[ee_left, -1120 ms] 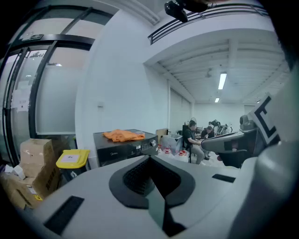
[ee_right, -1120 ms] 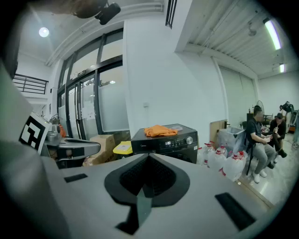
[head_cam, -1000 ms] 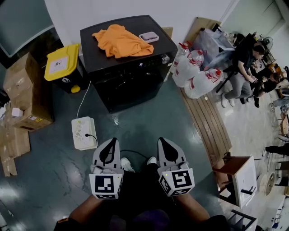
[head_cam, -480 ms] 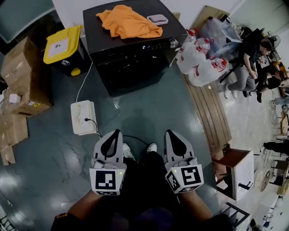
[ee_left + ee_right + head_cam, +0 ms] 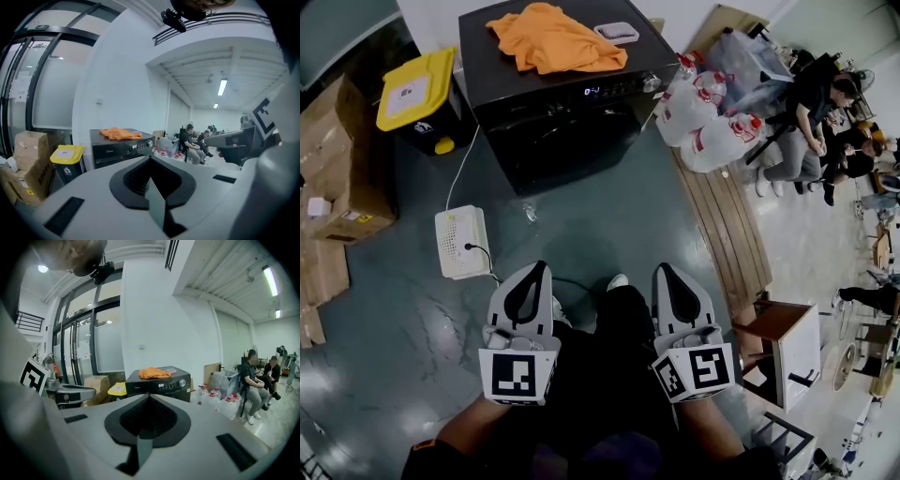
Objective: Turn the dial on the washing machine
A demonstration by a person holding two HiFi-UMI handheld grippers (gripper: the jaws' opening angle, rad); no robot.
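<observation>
The black washing machine point(image 5: 562, 122) stands against the far wall with an orange cloth point(image 5: 551, 39) and a small flat device point(image 5: 617, 33) on its lid. Its silver dial point(image 5: 651, 82) sits at the right end of the control strip, beside a lit display. The dial point(image 5: 150, 143) also shows in the left gripper view, and the dial point(image 5: 182, 382) in the right gripper view. My left gripper point(image 5: 539, 270) and right gripper point(image 5: 663, 271) are held side by side over the floor, well short of the machine. Both are shut and hold nothing.
A yellow-lidded bin point(image 5: 412, 89) and cardboard boxes point(image 5: 342, 159) stand left of the machine. A white box with a cable point(image 5: 461, 242) lies on the floor. Water jugs point(image 5: 712, 122), wooden planks point(image 5: 727, 234), seated people point(image 5: 811, 112) and a small table point(image 5: 783, 352) are to the right.
The washing machine has slid up and grown a little in the head view as I move toward it. Both grippers stay shut, now slightly further apart.
</observation>
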